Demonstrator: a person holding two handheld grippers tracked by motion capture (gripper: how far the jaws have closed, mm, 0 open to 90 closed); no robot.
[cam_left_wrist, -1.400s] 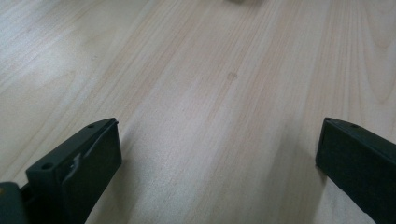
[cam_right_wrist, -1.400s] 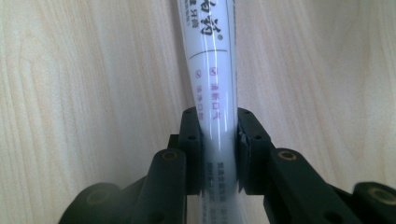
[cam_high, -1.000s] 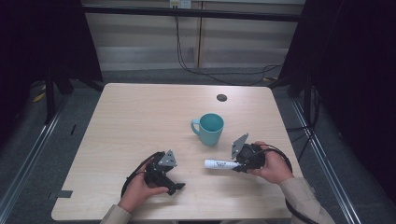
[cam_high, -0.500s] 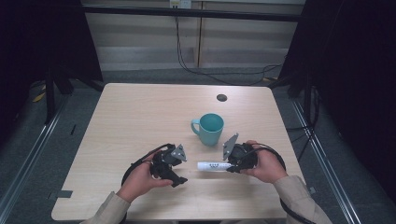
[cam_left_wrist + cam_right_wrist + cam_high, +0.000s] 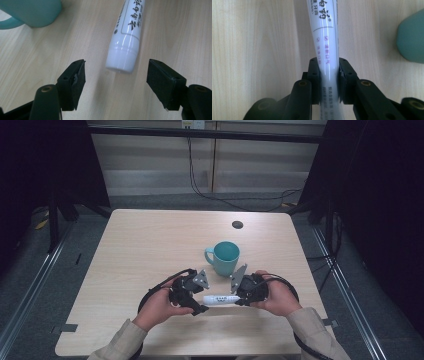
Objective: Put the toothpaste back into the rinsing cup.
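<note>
A white marker (image 5: 220, 299) with black print lies level just above the table, near the front edge. My right gripper (image 5: 240, 299) is shut on one end of it; in the right gripper view the pads (image 5: 315, 75) press both sides of the marker (image 5: 324, 30). My left gripper (image 5: 200, 306) faces the marker's other end. Its jaws have just been closing and stand apart, with the marker's rounded end (image 5: 122, 57) just between the tips of the left gripper (image 5: 116, 75), untouched. A teal mug (image 5: 223, 257) stands upright behind both grippers.
The light wooden table (image 5: 150, 245) has a small dark round hole (image 5: 237, 224) near its far edge. The mug (image 5: 35, 12) is close beyond the left jaw, and the mug (image 5: 412, 40) is at the right edge of the right gripper view.
The left gripper has risen and moved right to the marker's free end, its jaws narrower. The right gripper has carried the marker left, toward the table's middle.
</note>
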